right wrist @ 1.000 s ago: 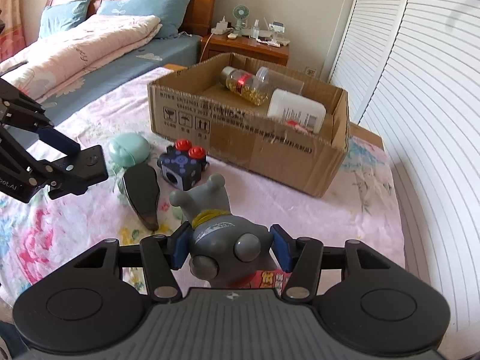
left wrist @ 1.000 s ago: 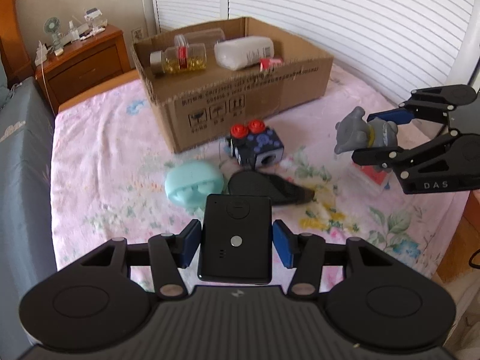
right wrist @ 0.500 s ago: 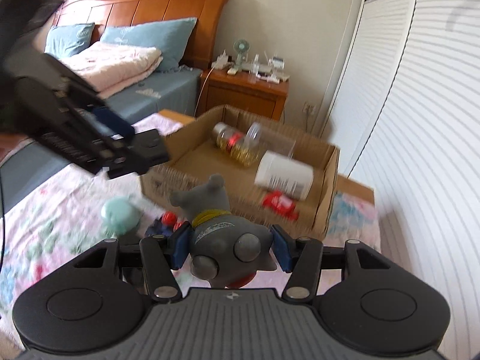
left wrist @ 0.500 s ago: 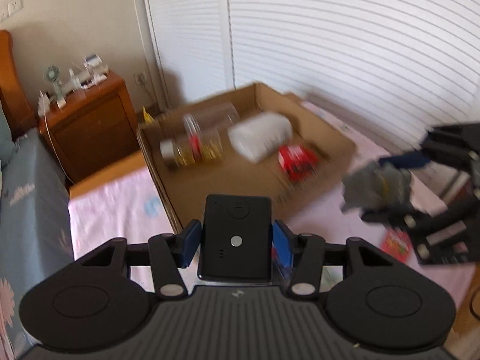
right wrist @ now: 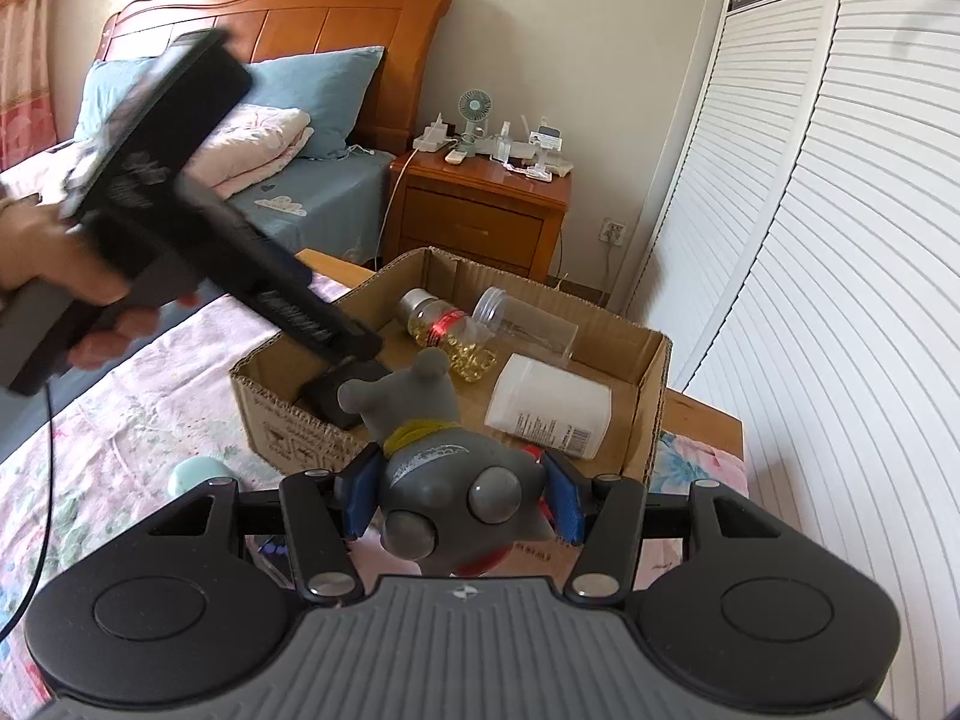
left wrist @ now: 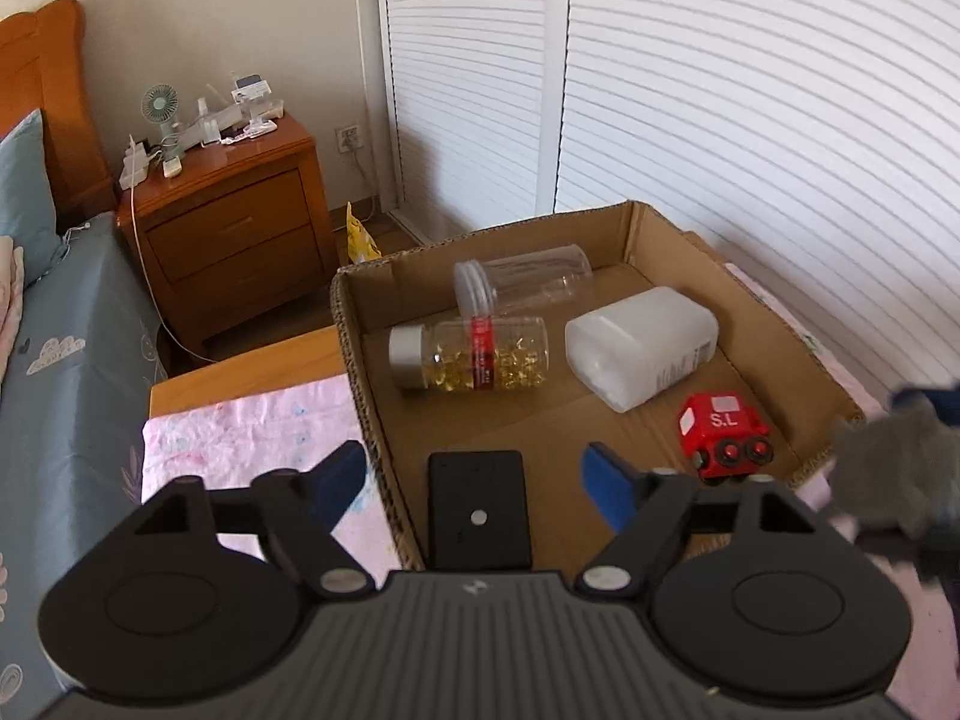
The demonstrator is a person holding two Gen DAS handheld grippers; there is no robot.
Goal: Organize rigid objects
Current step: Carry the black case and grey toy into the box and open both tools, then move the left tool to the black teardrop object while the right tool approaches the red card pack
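My left gripper [left wrist: 474, 468] hangs over the near left corner of the cardboard box [left wrist: 360, 372], and its jaws are opening. A flat black device [left wrist: 479, 507] lies between them, clear of both blue pads; in the right wrist view the black device [right wrist: 345, 393] leans inside the box's near wall [right wrist: 282, 414]. My right gripper [right wrist: 462, 498] is shut on a grey toy figure [right wrist: 432, 456], held just in front of the box. The box also holds a bottle of yellow capsules [left wrist: 468, 360], a clear jar [left wrist: 522, 282], a white bottle [left wrist: 642, 345] and a red toy car [left wrist: 723, 435].
The box stands on a pink floral cover [left wrist: 252, 420]. A mint-green round thing [right wrist: 198, 474] lies on the cover in front of it. A wooden nightstand [left wrist: 228, 228] stands behind, with white louvred doors [left wrist: 750, 120] at the right. A hand [right wrist: 54, 276] grips the left gripper's body.
My left gripper moved from over the cover to above the box and opened, letting go of the black device. My right gripper rose towards the box with the grey toy.
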